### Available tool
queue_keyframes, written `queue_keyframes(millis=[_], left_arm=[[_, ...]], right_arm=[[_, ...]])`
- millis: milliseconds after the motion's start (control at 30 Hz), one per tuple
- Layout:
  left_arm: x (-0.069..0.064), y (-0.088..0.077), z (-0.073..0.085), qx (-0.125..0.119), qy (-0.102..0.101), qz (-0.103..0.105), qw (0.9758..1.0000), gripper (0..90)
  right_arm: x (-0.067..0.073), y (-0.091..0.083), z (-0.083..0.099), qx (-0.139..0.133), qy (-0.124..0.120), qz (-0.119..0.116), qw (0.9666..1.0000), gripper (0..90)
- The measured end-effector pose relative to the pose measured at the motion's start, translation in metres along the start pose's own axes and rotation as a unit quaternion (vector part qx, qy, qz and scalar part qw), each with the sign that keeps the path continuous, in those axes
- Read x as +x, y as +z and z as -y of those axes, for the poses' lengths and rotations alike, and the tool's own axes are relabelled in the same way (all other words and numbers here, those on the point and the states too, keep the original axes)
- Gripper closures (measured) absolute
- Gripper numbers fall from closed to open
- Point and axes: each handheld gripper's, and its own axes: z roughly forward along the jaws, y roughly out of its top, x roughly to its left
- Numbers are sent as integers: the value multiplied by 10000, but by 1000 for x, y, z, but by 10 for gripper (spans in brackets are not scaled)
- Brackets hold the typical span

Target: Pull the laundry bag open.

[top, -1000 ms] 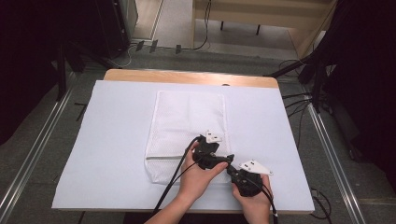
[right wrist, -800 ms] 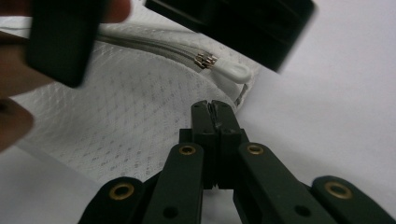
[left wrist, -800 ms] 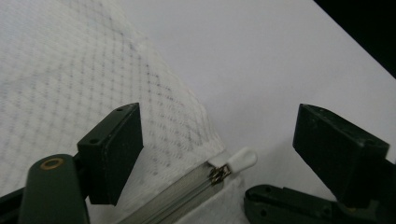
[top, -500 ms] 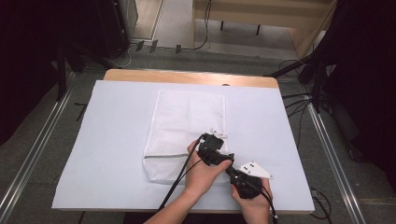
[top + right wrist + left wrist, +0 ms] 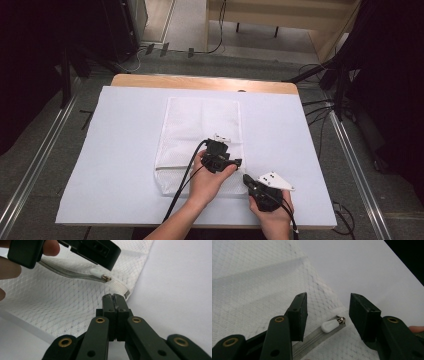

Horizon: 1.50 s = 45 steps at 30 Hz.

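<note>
A white mesh bag [image 5: 200,125] lies flat on the white sheet [image 5: 115,150], with its zipper along the near end. In the left gripper view my left gripper [image 5: 328,302] stands open just above the white zipper pull [image 5: 330,326], a jaw on either side of it and neither touching. The grey zipper tape [image 5: 317,340] runs back under the jaws. My right gripper [image 5: 115,297] is shut, its tips pinching the bag's edge beside the white band [image 5: 120,288] at the zipper's end. From above, the left gripper [image 5: 235,162] is over the bag's near right part and the right gripper [image 5: 246,177] sits at its right edge.
The sheet covers a wooden table [image 5: 200,82]. Cables [image 5: 180,185] trail from both grippers toward the near edge. Metal rails [image 5: 35,165] run along the floor on both sides, with more cables [image 5: 320,110] on the floor at the right.
My left gripper has edged slightly left and away over the bag's near end. The right gripper has stayed almost in place at the bag's edge.
</note>
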Motion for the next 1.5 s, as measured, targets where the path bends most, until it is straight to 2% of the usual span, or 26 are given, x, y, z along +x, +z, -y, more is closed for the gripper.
queue_keyframes(millis=[67, 133, 200, 233, 267, 300, 367, 467, 633, 700, 833, 900, 1033, 1167, 1267, 1367, 1467, 1500], left_arm=[[0, 1, 2, 82, 2, 99, 9999, 497], [2, 2, 4, 116, -7, 76, 9999, 484], [5, 2, 6, 192, -110, 104, 9997, 456], [6, 2, 7, 262, -173, 205, 9993, 438], [6, 2, 7, 262, -173, 205, 9993, 435], [8, 1, 9, 276, -310, 394, 9984, 438], [10, -1, 9, 249, -483, 629, 9965, 479], [12, -3, 8, 234, -533, 848, 9947, 567], [14, -5, 8, 214, -525, 935, 9940, 701], [15, -4, 9, 230, -497, 998, 9935, 777], [16, -4, 9, 213, -470, 1078, 9928, 821], [16, -5, 10, 224, -411, 1141, 9924, 874], [14, -8, 11, 205, -195, 1147, 9930, 879], [13, -13, 12, 102, -4, 1005, 9949, 880], [13, -17, 13, 36, 83, 1069, 9942, 881], [10, -21, 14, -13, 164, 1040, 9944, 881], [10, -24, 15, -43, 248, 1023, 9944, 881], [10, -25, 16, -39, 239, 1051, 9942, 881]], right_arm=[[0, -1, 0, 4, 19, -10, 10000, 900], [-1, -1, 0, -10, 7, -1, 10000, 900], [-1, -1, 0, -15, 12, -5, 10000, 900], [-1, -1, 0, -20, 6, 7, 10000, 900], [-1, -1, 0, -20, 7, 11, 10000, 900], [-1, -1, 0, -14, 0, 3, 10000, 900], [-1, 0, 0, 1, -10, -3, 10000, 900], [0, 0, 0, -3, 0, 4, 10000, 900], [0, -1, 0, -5, -19, 17, 10000, 900], [0, 0, 0, -6, -16, 14, 10000, 900], [1, -1, -1, -22, -46, -4, 10000, 900], [1, -2, -2, -69, -61, 0, 10000, 900], [0, -6, -5, -158, -75, 0, 9998, 900], [0, -13, -9, -274, -119, 0, 9996, 900], [3, -20, -13, -398, -228, 16, 9989, 900], [6, -24, -15, -468, -368, 24, 9982, 900], [8, -25, -16, -490, -391, 19, 9980, 900], [8, -26, -16, -477, -333, -40, 9983, 900]])
